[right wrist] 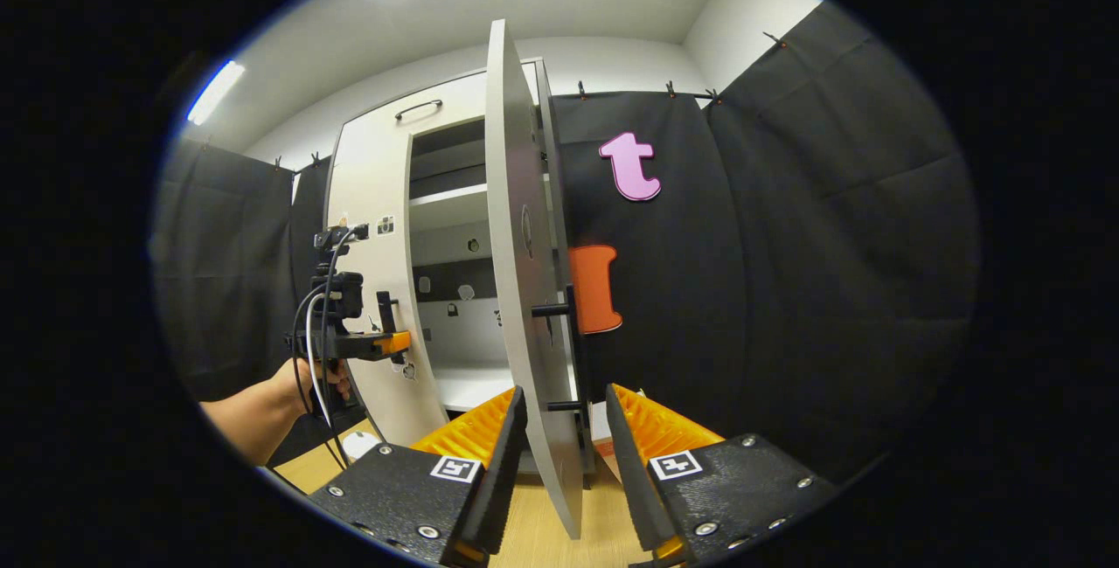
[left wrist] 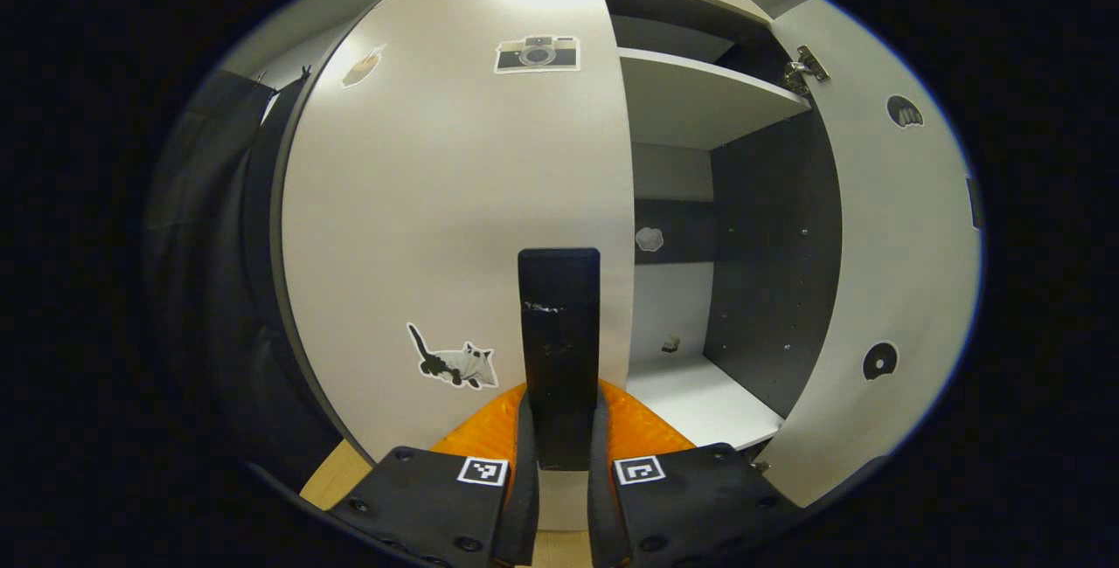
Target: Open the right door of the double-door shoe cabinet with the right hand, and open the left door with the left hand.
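In the left gripper view the left gripper [left wrist: 559, 428] sits right up against the left door [left wrist: 437, 201] of the shoe cabinet [left wrist: 699, 96], its two fingers closed in on the door's dark upright handle [left wrist: 559, 332] – one finger on each side, both pressing the bar, so it has hold of the handle. The left door looks flush/closed w/ the cabinet front; a camera sticker [left wrist: 537, 53] sits high on it and a cat sticker [left wrist: 453, 362] low, just left of the handle. To the right of it the cabinet interior is exposed: a white shelf [left wrist: 699, 96] up top, a lower shelf [left wrist: 699, 398] near the bottom, dark side wall between. The right door [left wrist: 892, 245] is swung out wide, inner face toward the camera, a metal hinge [left wrist: 804, 70] at its top corner. In the right gripper view the right gripper [right wrist: 564, 454] has its jaws parted fairly wide, w/ the edge of the right door [right wrist: 524, 288] standing between the fingers – neither finger appears to press on the door or on its handle [right wrist: 568, 358], which sticks out on the door's far side, so it grips nothing. That view also shows, farther off at left, a hand [right wrist: 315, 380] holding the left gripper [right wrist: 389, 342] at the left door [right wrist: 371, 288]'s handle. Wood floor [right wrist: 542, 533] below.
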Tool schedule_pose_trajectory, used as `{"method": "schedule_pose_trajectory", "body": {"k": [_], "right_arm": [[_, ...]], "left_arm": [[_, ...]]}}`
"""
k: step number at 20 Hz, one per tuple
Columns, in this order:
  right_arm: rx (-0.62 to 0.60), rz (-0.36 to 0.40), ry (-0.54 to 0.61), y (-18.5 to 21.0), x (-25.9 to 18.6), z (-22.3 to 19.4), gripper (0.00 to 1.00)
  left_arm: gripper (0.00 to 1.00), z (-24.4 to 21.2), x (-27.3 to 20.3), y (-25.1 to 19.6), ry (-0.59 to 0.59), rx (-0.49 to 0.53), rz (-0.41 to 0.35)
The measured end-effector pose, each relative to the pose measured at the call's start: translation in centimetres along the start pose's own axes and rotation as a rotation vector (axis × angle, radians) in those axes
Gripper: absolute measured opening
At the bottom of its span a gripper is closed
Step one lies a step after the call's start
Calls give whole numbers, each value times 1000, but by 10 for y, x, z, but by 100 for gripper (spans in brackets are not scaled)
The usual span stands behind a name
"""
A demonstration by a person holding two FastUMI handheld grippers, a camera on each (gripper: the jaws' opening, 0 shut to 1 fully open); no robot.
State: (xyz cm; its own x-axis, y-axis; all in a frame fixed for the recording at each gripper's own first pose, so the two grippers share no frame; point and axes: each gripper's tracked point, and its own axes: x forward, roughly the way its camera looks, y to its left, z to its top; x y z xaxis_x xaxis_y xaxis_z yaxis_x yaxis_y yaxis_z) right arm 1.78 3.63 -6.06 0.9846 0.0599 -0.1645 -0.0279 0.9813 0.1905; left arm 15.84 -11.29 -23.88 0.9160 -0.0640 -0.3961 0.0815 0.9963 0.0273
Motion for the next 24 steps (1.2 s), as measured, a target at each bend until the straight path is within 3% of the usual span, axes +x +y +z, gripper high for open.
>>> {"method": "schedule_pose_trajectory", "body": {"k": [2,12,13,14,15,24], "right_arm": [[-5,0,3,-1,-4,-1,56],[-27,70,3,22,-2,-3,56],[-28,80,2,26,-2,-3,51],[-28,91,2,29,1,-3,56],[-28,102,4,32,4,-3,56],[-44,170,30,56,25,-11,56]], "left_arm": [[25,1,-14,4,-1,-22,0],[25,-6,-61,20,-5,-38,44],[25,-6,-65,23,-8,-42,39],[25,-7,-69,25,-10,-44,40],[20,-8,-73,28,-10,-42,41],[20,-10,-104,52,-11,-73,53]]}}
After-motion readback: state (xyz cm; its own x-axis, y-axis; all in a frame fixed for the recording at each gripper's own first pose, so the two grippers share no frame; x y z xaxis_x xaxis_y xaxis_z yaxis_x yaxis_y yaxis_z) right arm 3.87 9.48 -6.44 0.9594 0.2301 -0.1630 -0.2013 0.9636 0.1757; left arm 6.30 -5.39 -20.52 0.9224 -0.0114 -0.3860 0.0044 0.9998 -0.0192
